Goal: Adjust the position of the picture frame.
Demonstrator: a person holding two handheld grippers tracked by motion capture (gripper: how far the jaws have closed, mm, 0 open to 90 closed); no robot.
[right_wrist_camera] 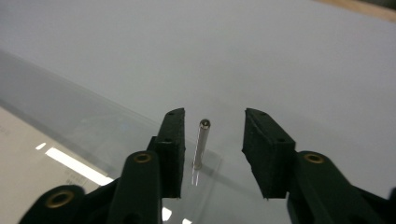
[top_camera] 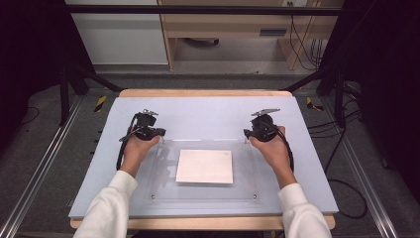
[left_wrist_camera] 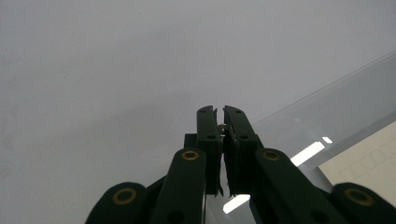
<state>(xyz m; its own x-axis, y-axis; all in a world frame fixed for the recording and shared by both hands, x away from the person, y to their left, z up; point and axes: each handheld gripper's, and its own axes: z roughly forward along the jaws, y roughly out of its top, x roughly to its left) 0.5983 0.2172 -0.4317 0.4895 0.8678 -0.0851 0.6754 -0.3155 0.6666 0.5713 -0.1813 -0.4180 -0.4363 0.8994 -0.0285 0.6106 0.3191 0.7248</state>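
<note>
At the far corners of the clear plate (top_camera: 163, 168), fingers on the pins.
My left fingers (left_wrist_camera: 219, 122) pinch a small pin (left_wrist_camera: 222, 127); my right fingers (right_wrist_camera: 212, 135) stand apart around the other pin (right_wrist_camera: 201, 143), not touching. Paper sheet (top_camera: 204, 166) lies under the plate on the worktop (top_camera: 198, 116). Next, probably: lift both straight up.

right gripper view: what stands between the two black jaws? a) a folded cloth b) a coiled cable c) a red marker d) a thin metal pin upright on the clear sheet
d, a thin metal pin stands upright at the corner of the clear sheet, in the gap between the right gripper jaws, which stand apart from it.
</note>
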